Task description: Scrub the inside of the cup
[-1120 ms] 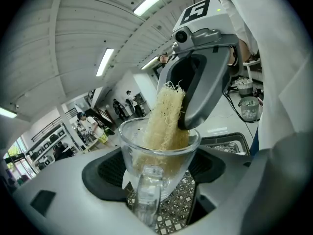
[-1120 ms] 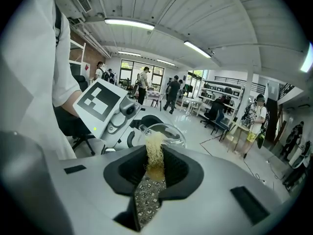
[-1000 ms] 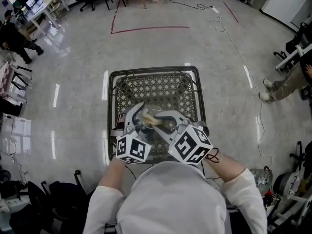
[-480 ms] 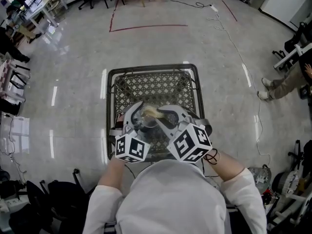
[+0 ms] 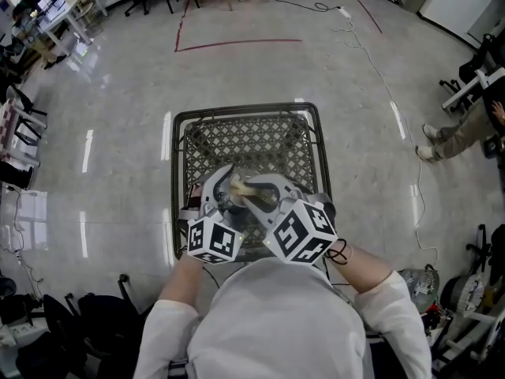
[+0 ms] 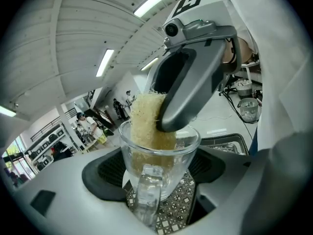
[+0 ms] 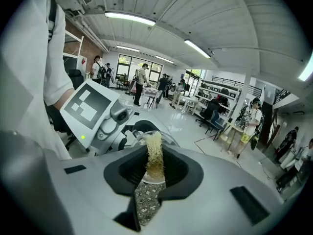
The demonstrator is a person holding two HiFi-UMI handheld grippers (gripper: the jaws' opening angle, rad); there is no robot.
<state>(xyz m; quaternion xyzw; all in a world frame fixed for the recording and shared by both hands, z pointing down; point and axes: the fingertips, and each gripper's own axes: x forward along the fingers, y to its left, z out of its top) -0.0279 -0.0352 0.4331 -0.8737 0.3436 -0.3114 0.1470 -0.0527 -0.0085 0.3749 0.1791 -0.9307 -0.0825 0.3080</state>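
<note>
A glossy grey floor [image 5: 110,109] spreads all round, crossed by a red tape line [image 5: 237,43] and a thin white cable [image 5: 371,54] well beyond both tools. Directly under them stands a dark metal counter with a lattice top [image 5: 252,136], whose far half is bare. The left hand-held gripper [image 6: 159,180] is clamped on a clear glass cup with a handle [image 6: 164,141]: the cup sits upright between its jaws, handle turned back toward that tool's camera. The right hand-held gripper [image 7: 153,168] is pinched narrow on a pale yellow fibrous scrub pad [image 6: 145,119], which stands out past its jaw tips and reaches down into the cup, touching the glass inside. In the left gripper view one grey jaw of the right tool lies across the cup's mouth and hides part of the rim; from the head view the two marker cubes and the person's white sleeves cover the hands, and the cup shows only as a glint between the jaws. Behind the left tool, low on the floor, lie dark bags [image 5: 83,314]; well off to the right tool's side a seated person's leg [image 5: 461,133] reaches into view. The right gripper view shows long ceiling strip lights [image 7: 129,17] overhead and several people [image 7: 142,82] standing among desks at the far end of the room.
</note>
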